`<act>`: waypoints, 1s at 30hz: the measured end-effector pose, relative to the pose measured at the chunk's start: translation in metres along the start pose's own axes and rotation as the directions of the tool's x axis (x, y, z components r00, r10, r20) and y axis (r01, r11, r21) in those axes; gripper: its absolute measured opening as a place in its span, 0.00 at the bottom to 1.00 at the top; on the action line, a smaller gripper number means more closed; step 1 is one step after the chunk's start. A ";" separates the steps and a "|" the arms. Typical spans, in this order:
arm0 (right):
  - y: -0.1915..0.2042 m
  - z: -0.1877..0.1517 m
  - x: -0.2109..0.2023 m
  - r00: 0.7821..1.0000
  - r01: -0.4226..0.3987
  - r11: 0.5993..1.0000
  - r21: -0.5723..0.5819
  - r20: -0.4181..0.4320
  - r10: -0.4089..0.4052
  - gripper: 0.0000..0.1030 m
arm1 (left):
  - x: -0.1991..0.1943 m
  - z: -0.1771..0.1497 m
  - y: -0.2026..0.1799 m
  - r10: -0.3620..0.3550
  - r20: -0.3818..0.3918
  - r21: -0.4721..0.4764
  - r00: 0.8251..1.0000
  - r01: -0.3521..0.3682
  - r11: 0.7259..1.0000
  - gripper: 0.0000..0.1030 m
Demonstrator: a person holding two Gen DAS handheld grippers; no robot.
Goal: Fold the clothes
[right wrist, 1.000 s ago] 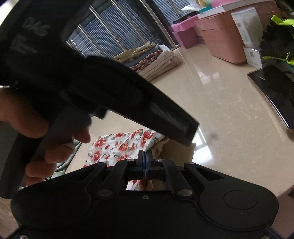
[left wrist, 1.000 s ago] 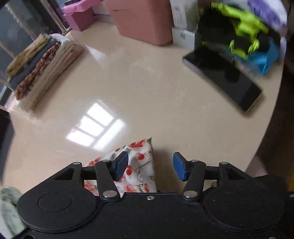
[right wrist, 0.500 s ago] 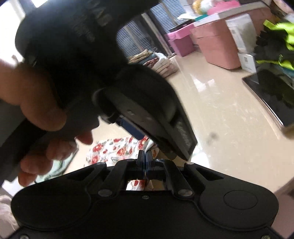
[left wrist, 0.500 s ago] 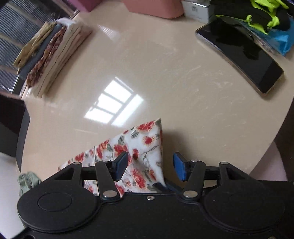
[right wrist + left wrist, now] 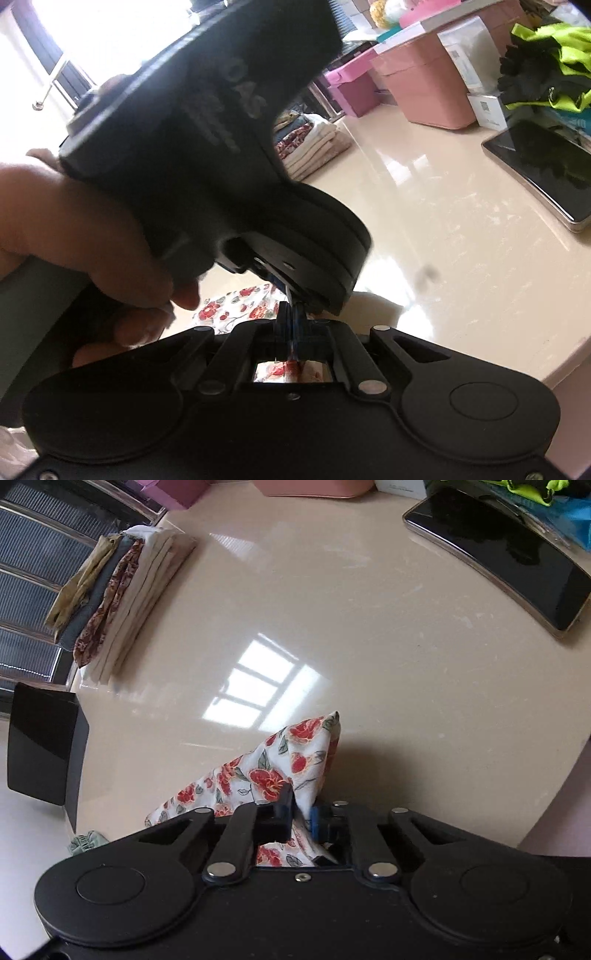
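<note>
**Ana:** Left gripper [image 5: 301, 814] has its jaws pinched tight on the floral garment [image 5: 280, 771], with cloth bunched between the pads at about 6 o'clock in its own view. Agreed?

**Ben:** Agreed. And the right gripper [image 5: 291, 325] is closed too; through the gap behind its fingers I see the same red-flowered print, so I judge it is clamped on the same piece. The left tool crowds right over it, from 9 to 12 o'clock in the right wrist view.

**Ana:** So both hold the fabric close together. Which step is this?

**Ben:** Probably the start of a fold: two pinches taken near one edge or corner, with the cloth not yet spread.

**Ana:** What does the next move call for?

**Ben:** Drawing the grippers apart to tension the edge, then laying it flat on the table [image 5: 369, 646], which is bare toward 12 o'clock.

**Ana:** And how does the garment look?

**Ben:** Thin white cloth with red roses and green leaves, peaked like a tent, trailing toward 8 o'clock onto the table's near edge.
</note>
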State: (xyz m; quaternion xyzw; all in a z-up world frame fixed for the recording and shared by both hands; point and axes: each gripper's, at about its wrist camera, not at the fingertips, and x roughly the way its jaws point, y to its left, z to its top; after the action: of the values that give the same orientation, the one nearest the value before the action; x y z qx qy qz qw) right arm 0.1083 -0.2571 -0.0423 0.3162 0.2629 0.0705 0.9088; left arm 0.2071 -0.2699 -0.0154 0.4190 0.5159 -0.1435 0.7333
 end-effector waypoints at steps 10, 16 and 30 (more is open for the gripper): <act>-0.017 -0.011 -0.020 0.999 -0.001 1.000 -0.026 0.036 0.002 0.46 | -0.001 -0.006 0.014 -0.072 0.043 -0.079 0.996 0.076 0.994 0.07; -0.033 -0.022 -0.023 0.999 -0.042 0.999 0.016 0.001 0.042 0.56 | -0.004 -0.008 0.013 -0.092 0.056 -0.086 0.994 0.097 0.992 0.07; -0.012 -0.048 -0.001 1.000 0.002 0.999 0.032 0.008 -0.002 0.14 | 0.000 -0.010 0.028 -0.119 0.076 -0.137 0.990 0.129 0.982 0.07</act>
State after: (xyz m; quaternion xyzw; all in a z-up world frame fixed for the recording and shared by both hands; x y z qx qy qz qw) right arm 0.0820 -0.2409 -0.0808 0.3307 0.2608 0.0641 0.9047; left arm 0.2183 -0.2454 -0.0035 0.3280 0.5249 -0.1659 0.7677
